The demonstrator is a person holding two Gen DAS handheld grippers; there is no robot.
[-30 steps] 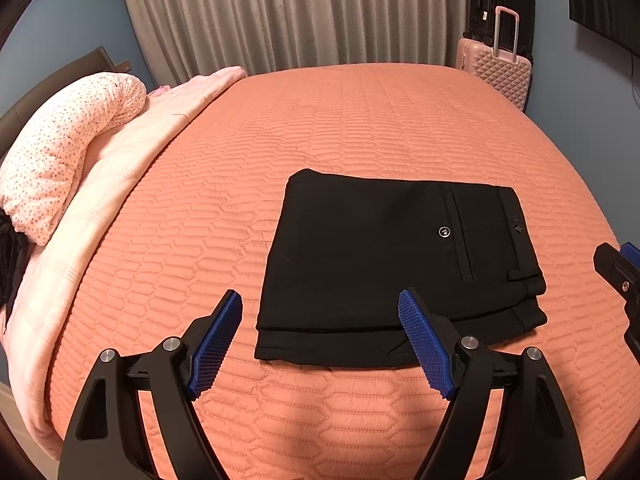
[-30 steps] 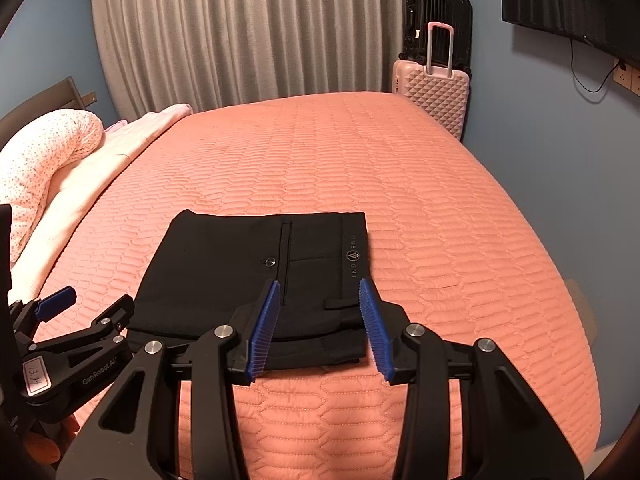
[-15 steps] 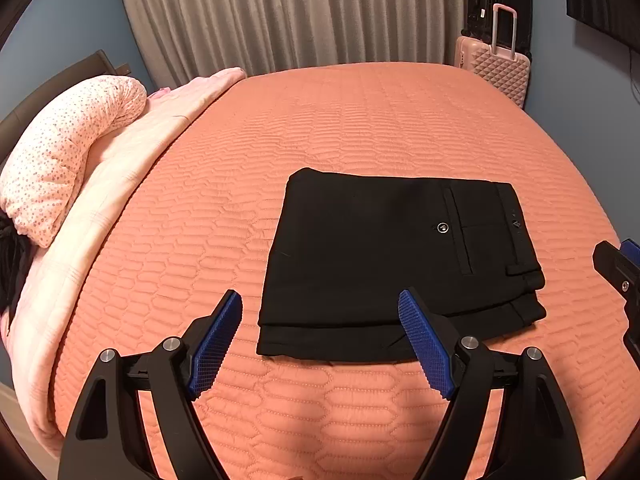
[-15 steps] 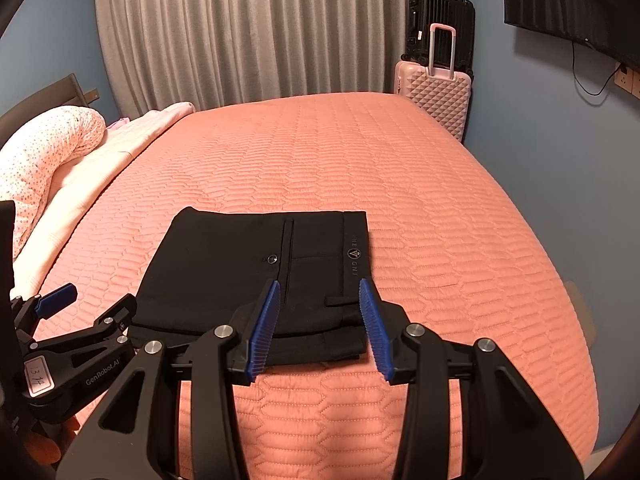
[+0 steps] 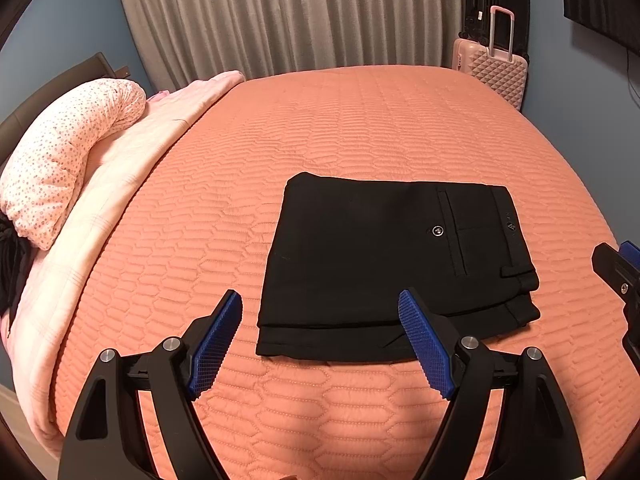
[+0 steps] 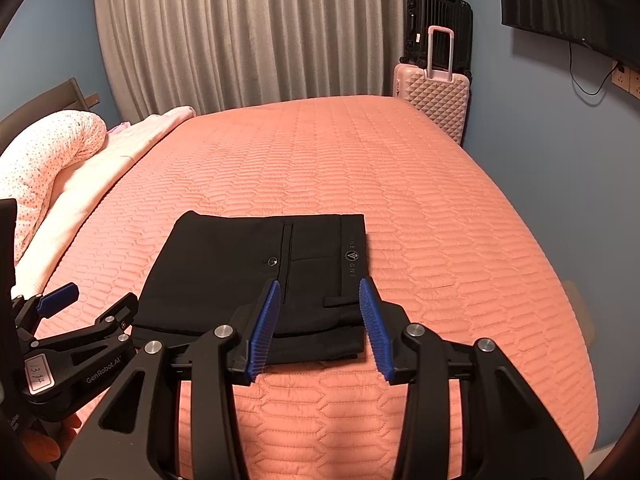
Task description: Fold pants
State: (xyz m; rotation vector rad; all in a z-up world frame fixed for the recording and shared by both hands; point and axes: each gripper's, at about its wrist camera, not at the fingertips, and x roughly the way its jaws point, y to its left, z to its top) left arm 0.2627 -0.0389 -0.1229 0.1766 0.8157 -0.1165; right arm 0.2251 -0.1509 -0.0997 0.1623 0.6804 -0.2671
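Note:
Black pants (image 5: 380, 256) lie folded into a flat rectangle on the orange quilted bed (image 5: 340, 128), waistband and button pocket to the right. They also show in the right wrist view (image 6: 256, 276). My left gripper (image 5: 320, 320) is open and empty, held above the near edge of the pants. My right gripper (image 6: 320, 304) is open and empty, over the pants' near right corner. The left gripper shows at the left edge of the right wrist view (image 6: 80, 320).
A pink dotted pillow (image 5: 68, 156) and a pale pink blanket (image 5: 132, 168) lie along the bed's left side. A pink suitcase (image 5: 496, 72) and a black suitcase (image 5: 496, 4) stand by the curtain (image 5: 288, 16) at the far right. A blue wall (image 6: 560, 168) flanks the right.
Both grippers have drawn back and up a little from the folded pants. The pants have not moved.

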